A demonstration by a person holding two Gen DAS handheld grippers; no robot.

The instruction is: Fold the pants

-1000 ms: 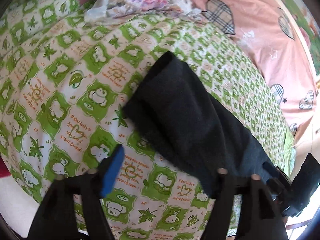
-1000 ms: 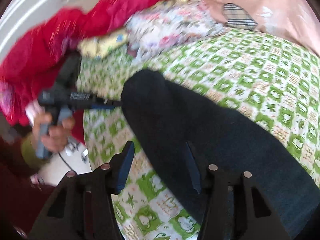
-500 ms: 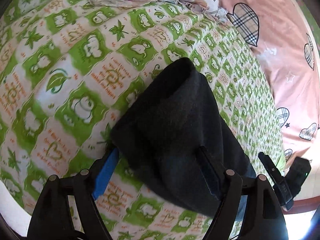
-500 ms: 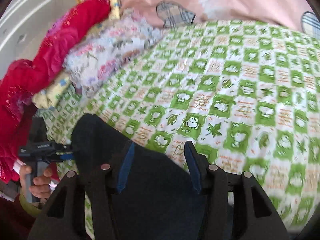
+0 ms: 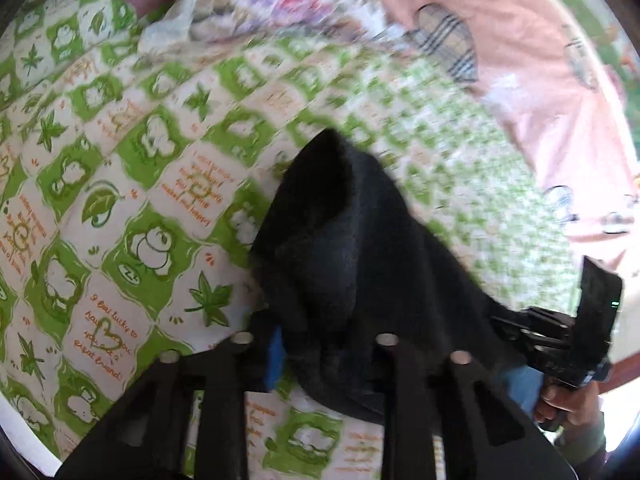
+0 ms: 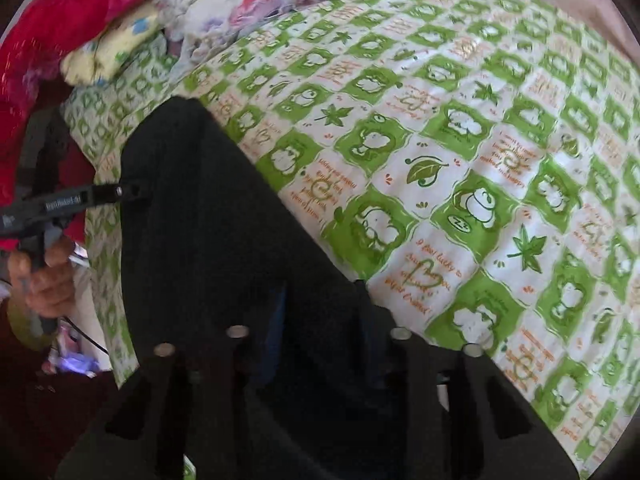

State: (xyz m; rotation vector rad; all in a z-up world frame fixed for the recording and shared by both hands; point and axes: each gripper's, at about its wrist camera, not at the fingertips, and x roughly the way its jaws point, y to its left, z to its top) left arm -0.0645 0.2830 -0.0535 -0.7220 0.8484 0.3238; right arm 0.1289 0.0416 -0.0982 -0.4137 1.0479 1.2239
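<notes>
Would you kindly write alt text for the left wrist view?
The left gripper is closing on a bunched edge of dark pants lying on a green and white patterned bedsheet. At the right edge, a hand holds the other gripper, also at the pants.

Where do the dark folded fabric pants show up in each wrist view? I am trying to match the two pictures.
Left wrist view: the dark folded fabric pants rise from bottom centre, bunched between that gripper's closing jaws.
Right wrist view: the pants fill the lower left and centre, under the closing jaws.
Shared landmark: the green-and-white checked bedsheet with leaf prints.
</notes>
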